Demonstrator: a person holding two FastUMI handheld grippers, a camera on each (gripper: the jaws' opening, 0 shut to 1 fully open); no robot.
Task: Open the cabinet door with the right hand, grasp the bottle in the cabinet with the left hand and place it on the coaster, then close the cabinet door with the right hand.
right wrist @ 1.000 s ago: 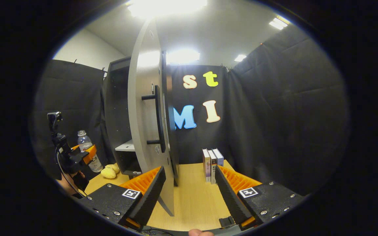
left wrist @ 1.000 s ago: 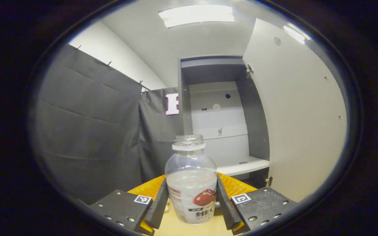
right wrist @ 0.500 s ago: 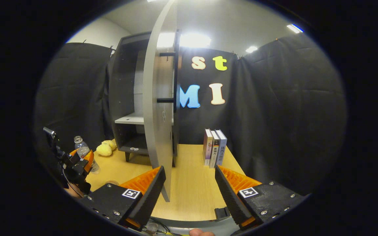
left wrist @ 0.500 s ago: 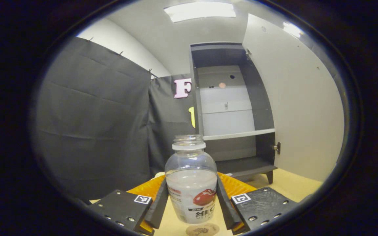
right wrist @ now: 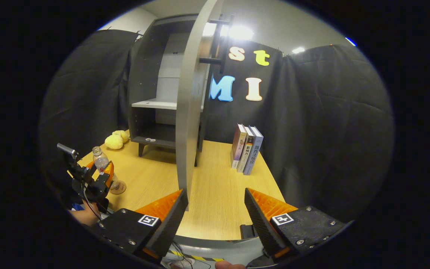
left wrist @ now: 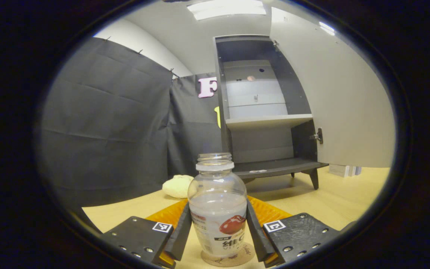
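While the left gripper [left wrist: 218, 233] pinches the upright bottle [left wrist: 218, 209] from both sides | bottle base over the coaster [left wrist: 228, 259] (contact unclear) | right gripper [right wrist: 215, 220] spread, holding nothing | cabinet door [right wrist: 190, 112] open, beyond the right gripper, its likely next target.

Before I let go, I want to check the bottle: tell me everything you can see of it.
The bottle is clear plastic with no cap, a white neck ring and a white label with a red fruit. It looks empty. It stands upright on the round coaster on the table. The left gripper is shut on its label, one finger on each side.
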